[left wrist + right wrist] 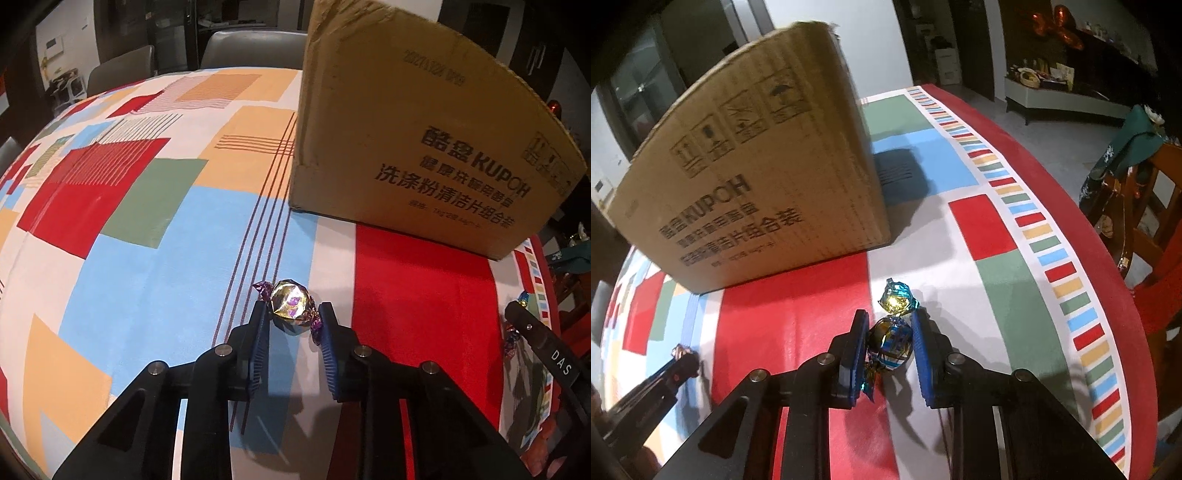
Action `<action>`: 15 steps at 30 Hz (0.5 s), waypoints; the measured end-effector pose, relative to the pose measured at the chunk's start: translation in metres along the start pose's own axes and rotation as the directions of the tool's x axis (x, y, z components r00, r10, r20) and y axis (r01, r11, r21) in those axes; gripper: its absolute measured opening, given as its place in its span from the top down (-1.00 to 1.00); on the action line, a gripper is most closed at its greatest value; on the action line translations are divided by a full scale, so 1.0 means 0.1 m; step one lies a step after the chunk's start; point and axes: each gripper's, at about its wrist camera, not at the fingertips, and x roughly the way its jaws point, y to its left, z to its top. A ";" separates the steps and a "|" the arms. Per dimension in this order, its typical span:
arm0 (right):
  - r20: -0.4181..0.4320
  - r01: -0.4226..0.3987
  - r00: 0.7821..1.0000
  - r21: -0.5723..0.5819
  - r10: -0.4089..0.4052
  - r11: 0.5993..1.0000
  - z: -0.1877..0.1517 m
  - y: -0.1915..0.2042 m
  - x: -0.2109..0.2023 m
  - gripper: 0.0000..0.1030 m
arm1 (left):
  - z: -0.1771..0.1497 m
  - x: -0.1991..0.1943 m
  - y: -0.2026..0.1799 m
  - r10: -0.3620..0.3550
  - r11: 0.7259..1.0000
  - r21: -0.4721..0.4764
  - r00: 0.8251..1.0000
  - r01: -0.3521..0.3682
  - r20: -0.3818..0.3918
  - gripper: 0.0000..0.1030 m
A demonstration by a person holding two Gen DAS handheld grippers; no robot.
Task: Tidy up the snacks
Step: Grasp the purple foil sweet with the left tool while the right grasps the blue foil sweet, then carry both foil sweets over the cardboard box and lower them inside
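I'm pinching a purple-twist foil candy (pixel 291 308) in my left gripper (pixel 293 314) and a blue-striped foil candy (pixel 891 341) in my right gripper (pixel 889 332). Neither is reaching the tall brown cardboard box (pixel 424 140) yet; a teal-gold wrapped candy (pixel 897 297) is waiting on the tablecloth.

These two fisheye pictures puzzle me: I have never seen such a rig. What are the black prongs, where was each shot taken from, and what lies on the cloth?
No robot here: a person holds a two-finger gripper in each hand, with a camera on each looking along the fingers. In the left view, the left gripper has a purple-wrapped foil candy between its blue pads; whether it is squeezed is unclear. In the right view, the right gripper brackets a blue-wrapped candy, with a second blue candy just beyond. Both work on a colourful patchwork tablecloth in front of a cardboard box.
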 end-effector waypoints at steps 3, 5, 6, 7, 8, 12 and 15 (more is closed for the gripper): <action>0.010 -0.015 1.000 -0.021 0.016 1.000 -0.02 0.05 -0.09 0.51 | 0.00 -0.11 -0.02 -0.021 1.000 0.023 1.000 0.021 0.023 0.47; 0.020 -0.026 0.999 -0.034 0.026 0.999 -0.02 0.06 -0.15 0.51 | -0.01 -0.19 -0.04 -0.030 0.999 0.040 0.999 0.028 0.040 0.47; 0.025 -0.031 0.999 -0.041 0.032 0.999 -0.02 0.08 -0.19 0.51 | -0.01 -0.24 -0.04 -0.032 0.998 0.048 0.998 0.030 0.052 0.47; 0.028 -0.036 0.999 -0.044 0.037 0.998 -0.02 0.08 -0.22 0.51 | -0.02 -0.29 -0.05 -0.033 0.998 0.057 0.997 0.029 0.065 0.47; 0.032 -0.043 0.999 -0.047 0.044 0.998 -0.02 0.09 -0.25 0.51 | -0.03 -0.35 -0.07 -0.030 0.997 0.070 0.996 0.025 0.081 0.47; 0.054 -0.066 0.996 -0.071 0.070 0.995 -0.03 0.12 -0.45 0.51 | -0.06 -0.59 -0.13 -0.042 0.993 0.114 0.990 0.027 0.132 0.47; 0.084 -0.080 0.993 -0.094 0.088 0.992 -0.02 0.15 -0.61 0.51 | -0.10 -0.76 -0.17 -0.053 0.990 0.141 0.985 0.030 0.162 0.47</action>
